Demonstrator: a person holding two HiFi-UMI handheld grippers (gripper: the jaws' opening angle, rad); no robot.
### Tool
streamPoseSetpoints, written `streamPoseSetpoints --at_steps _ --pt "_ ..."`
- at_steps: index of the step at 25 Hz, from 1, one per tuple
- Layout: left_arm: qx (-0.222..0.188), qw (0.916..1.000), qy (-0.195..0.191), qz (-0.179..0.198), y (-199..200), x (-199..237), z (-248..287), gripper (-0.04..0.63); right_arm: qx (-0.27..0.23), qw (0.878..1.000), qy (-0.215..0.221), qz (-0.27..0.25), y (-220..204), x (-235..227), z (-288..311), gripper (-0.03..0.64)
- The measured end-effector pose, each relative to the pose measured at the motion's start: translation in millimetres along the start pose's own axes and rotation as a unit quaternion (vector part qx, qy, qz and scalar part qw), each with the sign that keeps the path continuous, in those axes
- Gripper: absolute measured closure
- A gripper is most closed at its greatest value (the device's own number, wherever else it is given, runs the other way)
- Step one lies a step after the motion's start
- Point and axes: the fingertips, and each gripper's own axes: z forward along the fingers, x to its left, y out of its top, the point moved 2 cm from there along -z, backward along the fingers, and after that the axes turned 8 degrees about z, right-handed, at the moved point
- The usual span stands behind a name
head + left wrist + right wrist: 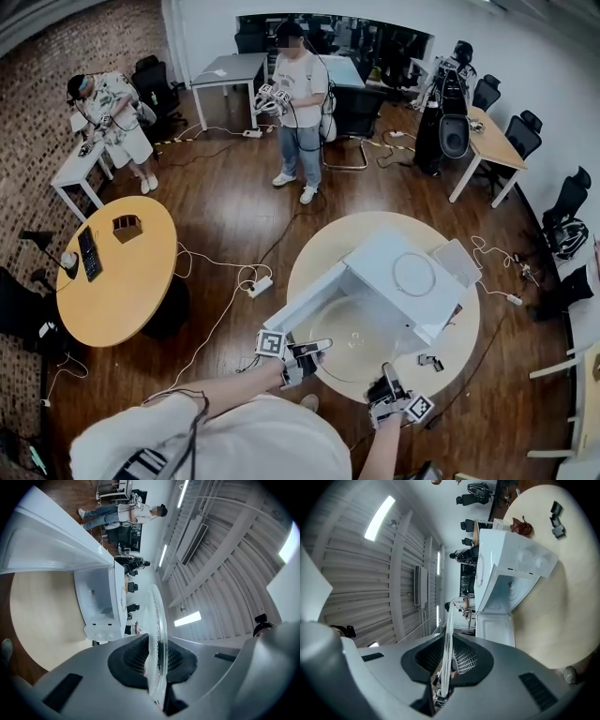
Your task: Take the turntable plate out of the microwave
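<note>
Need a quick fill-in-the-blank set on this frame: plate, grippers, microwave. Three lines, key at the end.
1. The glass plate is clamped at its rim by the left gripper and the ____ gripper.
2. The microwave has its door swung ____.
3. The microwave stands on a ____ table.
Missing words: right; open; round.

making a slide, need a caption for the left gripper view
Left gripper clamped on the rim of the glass turntable plate, held outside the open white microwave.
</note>
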Motion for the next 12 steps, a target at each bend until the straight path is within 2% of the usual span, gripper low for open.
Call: streamPoseSetpoints --at_steps 5,12 --pt "-0.015 0.9998 0.014 0.001 -7 10 -3 0.563 0.042 0.997 -0.041 -0.048 -14 -9 5 0.566" --pt "-0.022 0.9993 0.028 0.008 -16 18 -13 0.563 0.043 0.997 -0.055 -0.025 -25 -23 0 0.568"
